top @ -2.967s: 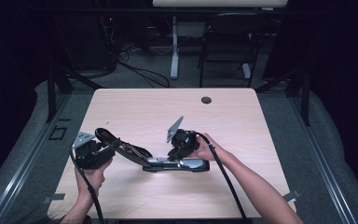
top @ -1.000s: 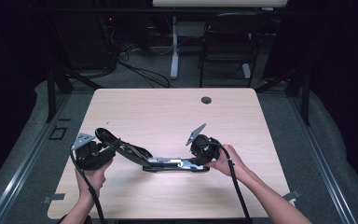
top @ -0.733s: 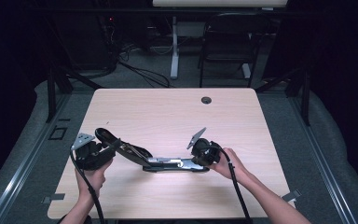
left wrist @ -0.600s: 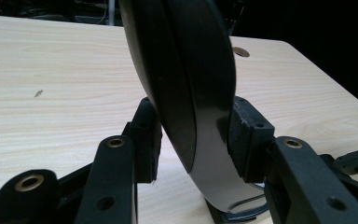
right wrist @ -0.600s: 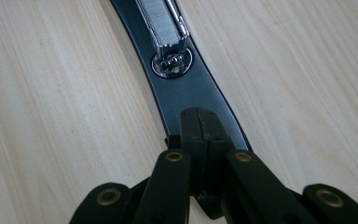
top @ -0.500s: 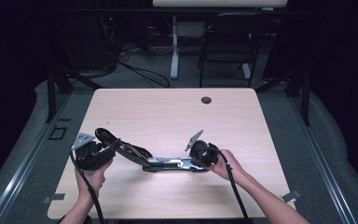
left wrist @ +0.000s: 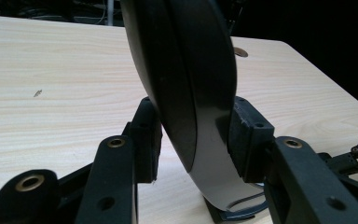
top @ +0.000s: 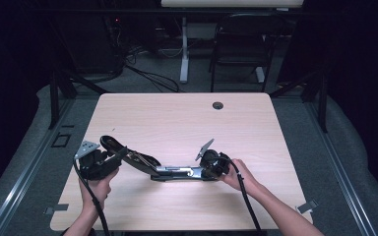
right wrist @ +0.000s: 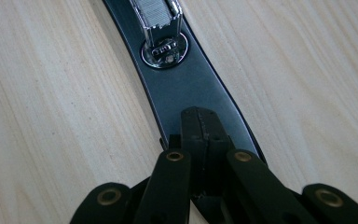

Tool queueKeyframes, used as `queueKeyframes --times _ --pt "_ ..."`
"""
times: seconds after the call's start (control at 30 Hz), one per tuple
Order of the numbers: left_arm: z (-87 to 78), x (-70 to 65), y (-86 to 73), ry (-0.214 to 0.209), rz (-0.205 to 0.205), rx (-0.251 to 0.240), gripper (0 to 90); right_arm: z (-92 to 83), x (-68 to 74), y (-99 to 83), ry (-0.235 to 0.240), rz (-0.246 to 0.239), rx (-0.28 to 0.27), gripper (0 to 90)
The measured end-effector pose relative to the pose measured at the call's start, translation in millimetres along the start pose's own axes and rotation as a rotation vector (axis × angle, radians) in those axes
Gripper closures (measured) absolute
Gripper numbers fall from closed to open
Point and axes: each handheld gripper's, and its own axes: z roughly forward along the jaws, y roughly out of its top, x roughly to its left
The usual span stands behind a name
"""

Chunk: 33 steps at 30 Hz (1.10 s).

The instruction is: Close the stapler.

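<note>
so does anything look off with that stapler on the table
Yes: the stapler is swung fully open, base flat on the table, with the top arm clamped upright in the left tongs. The right tongs, shut, press its base.

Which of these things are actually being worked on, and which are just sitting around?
In use:
- stapler, swung open on the table
- left gripper, shut on the stapler's lifted top arm
- right gripper, fingers shut, pressing on the stapler's base

Just around:
- table's round hole
- chair
- floor cables
</note>
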Motion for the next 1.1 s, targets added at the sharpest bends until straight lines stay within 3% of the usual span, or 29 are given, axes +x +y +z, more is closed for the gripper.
queueKeyframes --times 0.57,1.1 --pt "1.8 -11.1 3.6 -0.030 0.028 -0.041 60.6 0.0 -5.4 -4.7 0.035 0.055 -0.032 90.0" --pt "6.6 -25.7 8.1 -0.077 0.085 -0.070 61.4 0.2 -8.1 -6.3 0.057 0.083 -0.044 90.0"
